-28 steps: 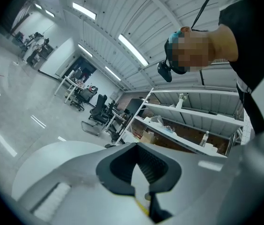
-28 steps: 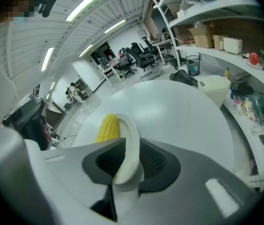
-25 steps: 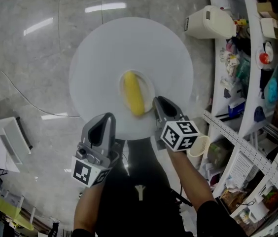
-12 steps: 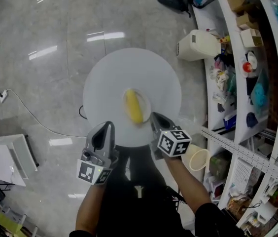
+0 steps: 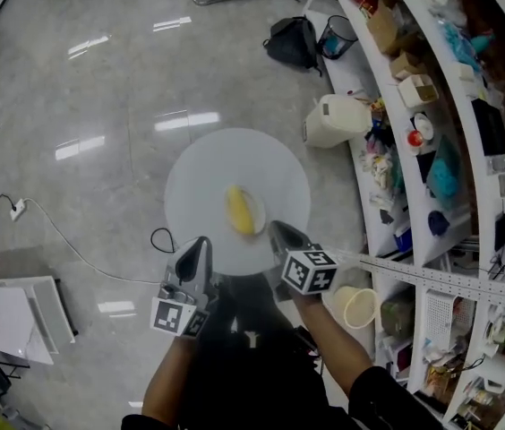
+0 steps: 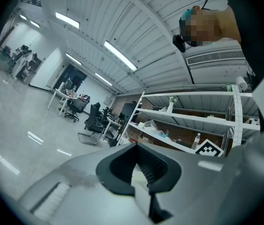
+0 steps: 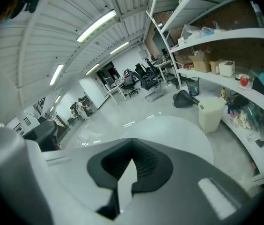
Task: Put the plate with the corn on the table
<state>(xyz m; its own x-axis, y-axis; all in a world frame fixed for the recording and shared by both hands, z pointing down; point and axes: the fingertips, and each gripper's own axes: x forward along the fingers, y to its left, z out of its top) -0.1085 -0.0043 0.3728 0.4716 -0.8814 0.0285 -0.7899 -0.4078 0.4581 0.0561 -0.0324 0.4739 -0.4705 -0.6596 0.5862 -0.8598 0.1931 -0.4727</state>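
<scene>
The plate with the corn sits on the round table at frame centre — the job looks done — with the left gripper and right gripper (both clenched, empty) at its lower edge.

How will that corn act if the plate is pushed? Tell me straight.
The corn looks long and rounded, lying loose on the plate, so it would probably roll sideways. On the smooth table, the plate would likely slide easily.
</scene>
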